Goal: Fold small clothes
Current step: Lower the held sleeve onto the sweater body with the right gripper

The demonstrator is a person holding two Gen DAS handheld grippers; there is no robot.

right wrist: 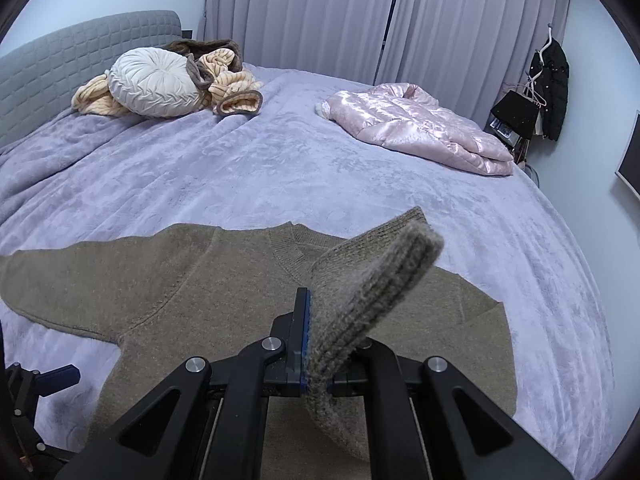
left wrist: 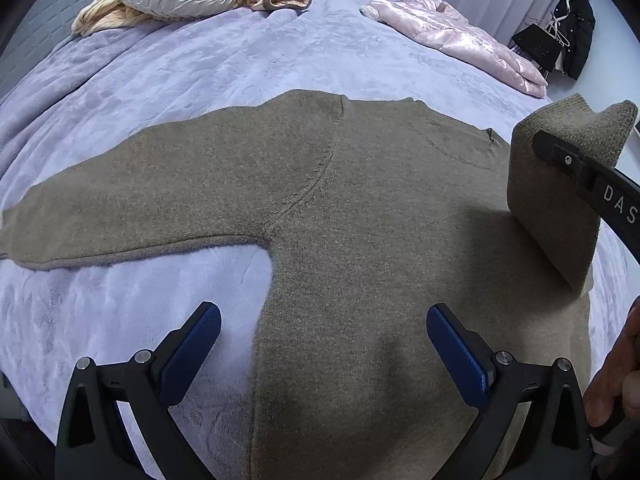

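Note:
A brown knit sweater [left wrist: 320,200] lies flat on the lilac bedspread [left wrist: 200,60], one sleeve stretched out to the left. My right gripper [right wrist: 310,344] is shut on the cuff of the other sleeve [right wrist: 372,280], which it holds lifted and folded over above the sweater's body [right wrist: 200,300]. The left wrist view shows that raised sleeve [left wrist: 552,208] at the right edge, with the right gripper's black finger across it. My left gripper [left wrist: 324,340] stands open low over the sweater's lower body, with nothing between its blue pads [left wrist: 192,344].
A pink quilted jacket [right wrist: 416,128] lies at the bed's far right. A round white cushion [right wrist: 156,80] and striped peach clothes [right wrist: 236,84] are piled by the grey headboard [right wrist: 80,52]. Curtains [right wrist: 360,12] hang behind; dark clothes [right wrist: 552,80] hang on the right wall.

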